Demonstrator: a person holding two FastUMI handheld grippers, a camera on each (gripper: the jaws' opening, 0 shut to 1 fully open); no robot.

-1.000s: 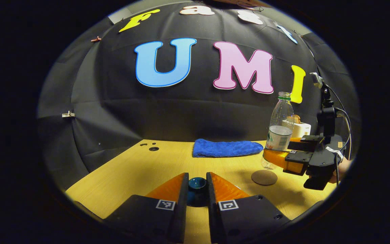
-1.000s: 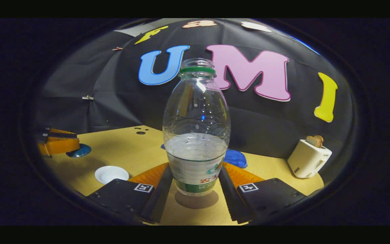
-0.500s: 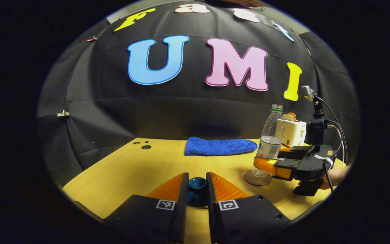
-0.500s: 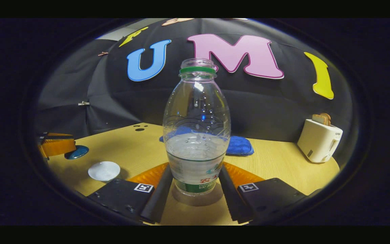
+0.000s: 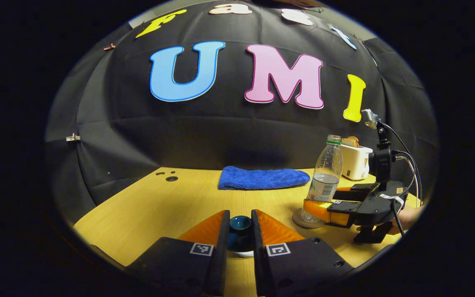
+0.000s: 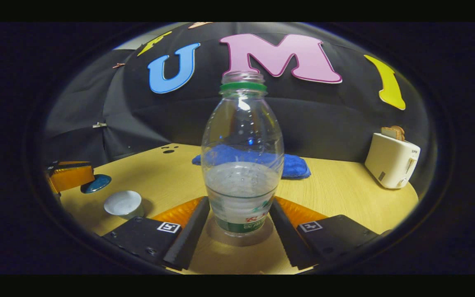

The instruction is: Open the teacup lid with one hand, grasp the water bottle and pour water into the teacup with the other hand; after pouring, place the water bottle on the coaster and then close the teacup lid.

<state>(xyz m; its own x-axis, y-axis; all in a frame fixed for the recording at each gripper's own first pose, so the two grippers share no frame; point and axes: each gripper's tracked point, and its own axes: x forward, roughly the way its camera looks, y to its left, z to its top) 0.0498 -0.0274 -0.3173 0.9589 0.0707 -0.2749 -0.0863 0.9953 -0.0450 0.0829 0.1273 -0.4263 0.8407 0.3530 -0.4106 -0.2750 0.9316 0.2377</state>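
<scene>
My right gripper (image 6: 241, 231) has let go, fingers just off the water bottle (image 6: 241, 165); it's upright on the coaster (image 6: 239, 238). Left gripper (image 5: 240, 231) clamps the teacup lid (image 5: 240, 224); teacup (image 6: 123, 203) sits open.

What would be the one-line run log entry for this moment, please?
stage: bottle placed | water bottle: upright on coaster | right gripper: open | left gripper: shut on lid | teacup: uncovered

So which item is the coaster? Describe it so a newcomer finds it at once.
Start at the wooden table and go right of the blue towel to the upright water bottle. The coaster is the flat round brown disc under the bottle's base, unlike the white teacup standing open.
</scene>
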